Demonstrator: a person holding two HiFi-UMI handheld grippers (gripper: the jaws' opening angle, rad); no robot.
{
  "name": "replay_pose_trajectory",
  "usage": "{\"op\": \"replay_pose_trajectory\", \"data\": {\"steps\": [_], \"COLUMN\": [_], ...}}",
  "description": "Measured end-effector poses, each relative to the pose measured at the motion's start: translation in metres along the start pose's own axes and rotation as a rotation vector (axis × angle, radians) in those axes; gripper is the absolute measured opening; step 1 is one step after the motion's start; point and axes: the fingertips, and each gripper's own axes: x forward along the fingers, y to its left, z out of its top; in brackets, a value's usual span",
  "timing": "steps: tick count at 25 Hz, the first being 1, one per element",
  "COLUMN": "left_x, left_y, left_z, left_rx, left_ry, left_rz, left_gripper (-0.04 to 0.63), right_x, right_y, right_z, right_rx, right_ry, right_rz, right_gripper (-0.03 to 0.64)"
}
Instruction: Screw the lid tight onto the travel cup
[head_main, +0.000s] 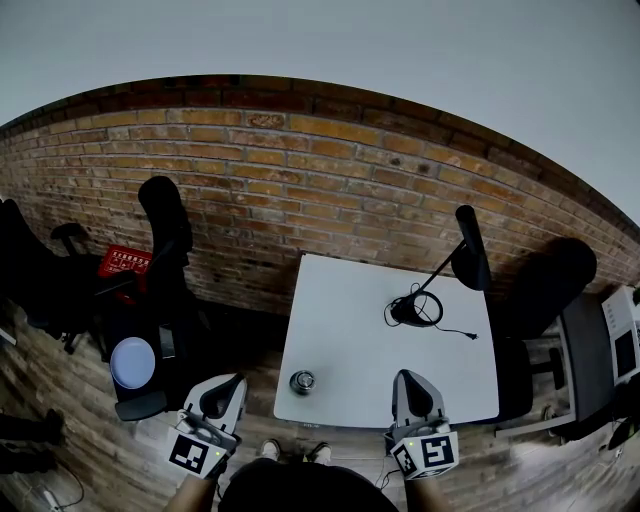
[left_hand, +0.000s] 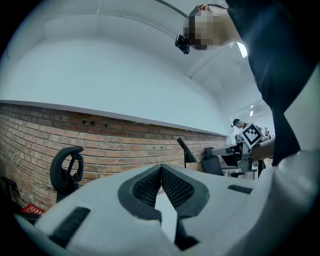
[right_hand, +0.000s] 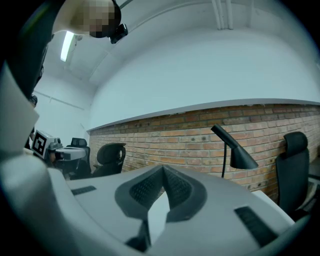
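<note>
A small round metal travel cup (head_main: 302, 381) stands near the front left corner of the white table (head_main: 390, 350) in the head view. My left gripper (head_main: 224, 384) hangs off the table's left edge, left of the cup, shut and empty. My right gripper (head_main: 408, 380) is at the table's front edge, right of the cup, also shut with nothing in it. In the left gripper view the left gripper (left_hand: 161, 168) has its tips touching; the right gripper (right_hand: 163, 169) shows the same in the right gripper view. Both point level at the brick wall. No separate lid shows.
A black desk lamp (head_main: 465, 255) with its cord (head_main: 420, 310) stands at the table's back right. Black office chairs (head_main: 165, 250) stand left, one (head_main: 545, 285) at the right. A red crate (head_main: 125, 262), a white disc (head_main: 133, 362) and a grey desk (head_main: 600, 350) lie around. The brick wall (head_main: 300, 180) is behind.
</note>
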Motion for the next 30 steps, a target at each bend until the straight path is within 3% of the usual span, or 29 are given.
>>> {"op": "replay_pose_trajectory", "data": {"steps": [30], "left_x": [-0.014], "left_y": [-0.007], "left_z": [-0.003], "left_rx": [0.003], "left_ry": [0.006], "left_rz": [0.021], "left_gripper": [0.023], "right_x": [-0.002], "right_y": [0.022], "right_z": [-0.004], "right_rx": [0.007], "right_ry": [-0.011], "right_rz": [0.059], "right_gripper": [0.013]}}
